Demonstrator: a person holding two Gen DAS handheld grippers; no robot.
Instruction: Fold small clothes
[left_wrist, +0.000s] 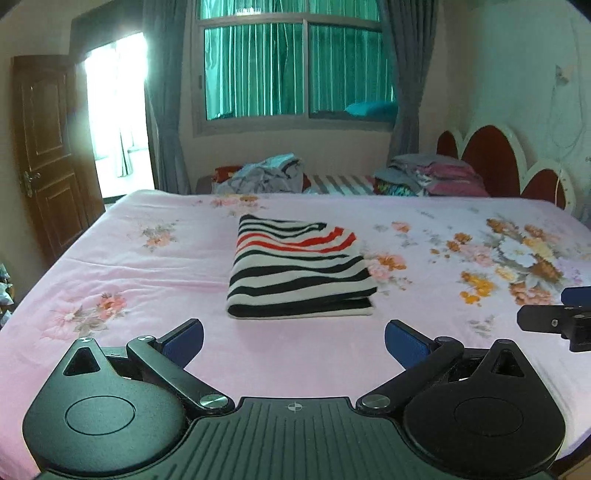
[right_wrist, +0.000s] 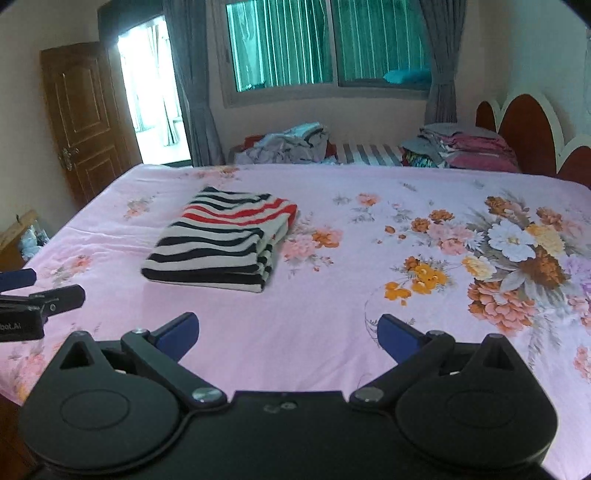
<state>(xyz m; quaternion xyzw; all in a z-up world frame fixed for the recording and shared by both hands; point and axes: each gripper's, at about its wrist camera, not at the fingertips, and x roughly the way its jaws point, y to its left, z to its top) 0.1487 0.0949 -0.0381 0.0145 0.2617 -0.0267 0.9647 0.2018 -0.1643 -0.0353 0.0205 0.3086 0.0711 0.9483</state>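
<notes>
A striped garment (left_wrist: 299, 267) in black, white and red lies folded into a neat rectangle on the pink floral bedsheet (left_wrist: 129, 266). In the right wrist view the striped garment (right_wrist: 225, 242) sits left of centre on the bedsheet (right_wrist: 369, 258). My left gripper (left_wrist: 293, 341) hovers open in front of it, nothing between its blue pads. My right gripper (right_wrist: 288, 334) is open too, empty, off to the garment's right. Each gripper's tip shows at the edge of the other's view: the right gripper (left_wrist: 565, 310) and the left gripper (right_wrist: 37, 291).
Beyond the bed's far edge lie a heap of loose clothes (left_wrist: 266, 173) and a stack of folded ones (left_wrist: 436, 175). A red and white headboard (left_wrist: 491, 158) stands at the right. A wooden door (left_wrist: 51, 155) is open at the left, a window (left_wrist: 295, 70) behind.
</notes>
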